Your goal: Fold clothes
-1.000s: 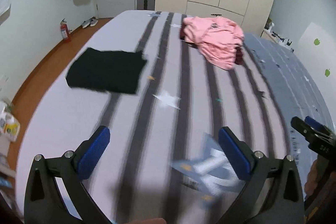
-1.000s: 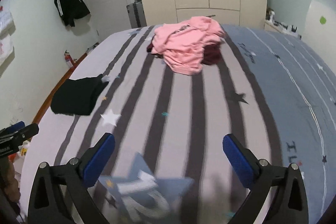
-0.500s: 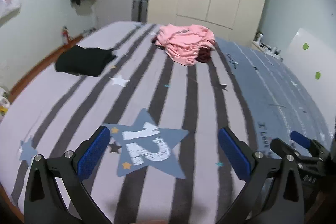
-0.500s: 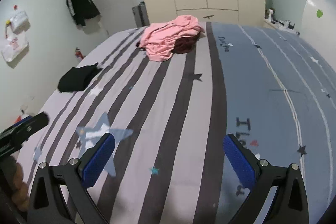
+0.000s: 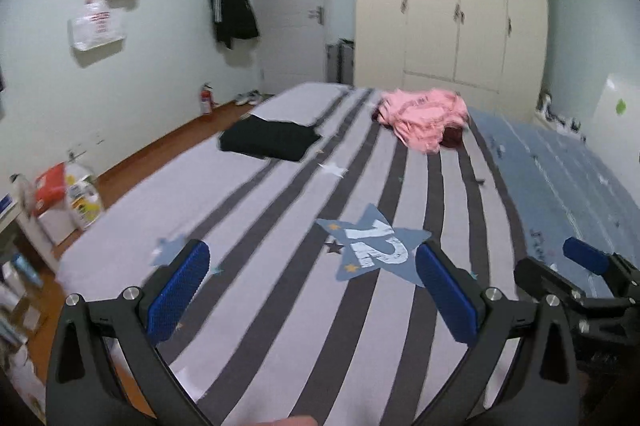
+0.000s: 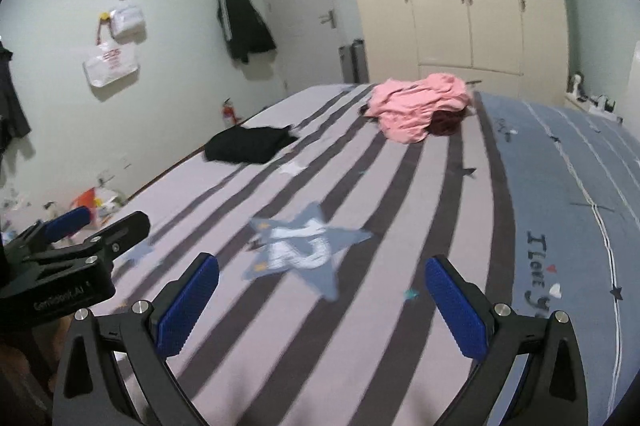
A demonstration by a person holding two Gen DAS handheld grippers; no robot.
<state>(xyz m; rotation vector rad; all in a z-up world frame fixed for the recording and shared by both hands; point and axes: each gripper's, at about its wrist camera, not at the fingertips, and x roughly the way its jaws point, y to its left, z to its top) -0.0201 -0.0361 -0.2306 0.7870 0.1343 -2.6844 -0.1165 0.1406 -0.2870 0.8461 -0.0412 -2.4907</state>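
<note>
Both the left claw (image 5: 312, 290) and the right claw (image 6: 322, 300) are held wide, empty. The pink garment (image 5: 424, 116) is seen far ahead of them on the bed (image 5: 280, 306), the black garment (image 5: 270, 142) ahead-left.

Bedsheet (image 5: 280, 306): pale lilac with dark grey stripes, blue-grey at 3 o'clock, blue star (image 5: 374, 246) printed with white "12". Folded garment (image 5: 270, 143) at 11 o'clock: black. Crumpled garment (image 5: 424, 114) at 12 o'clock: pink, dark red cloth (image 6: 444, 120) seen beneath. Gripper pads (image 6: 188, 310): blue, textured. Wardrobe (image 5: 448, 6): cream. Hung jacket (image 5: 232, 8): black, white-striped.
</note>
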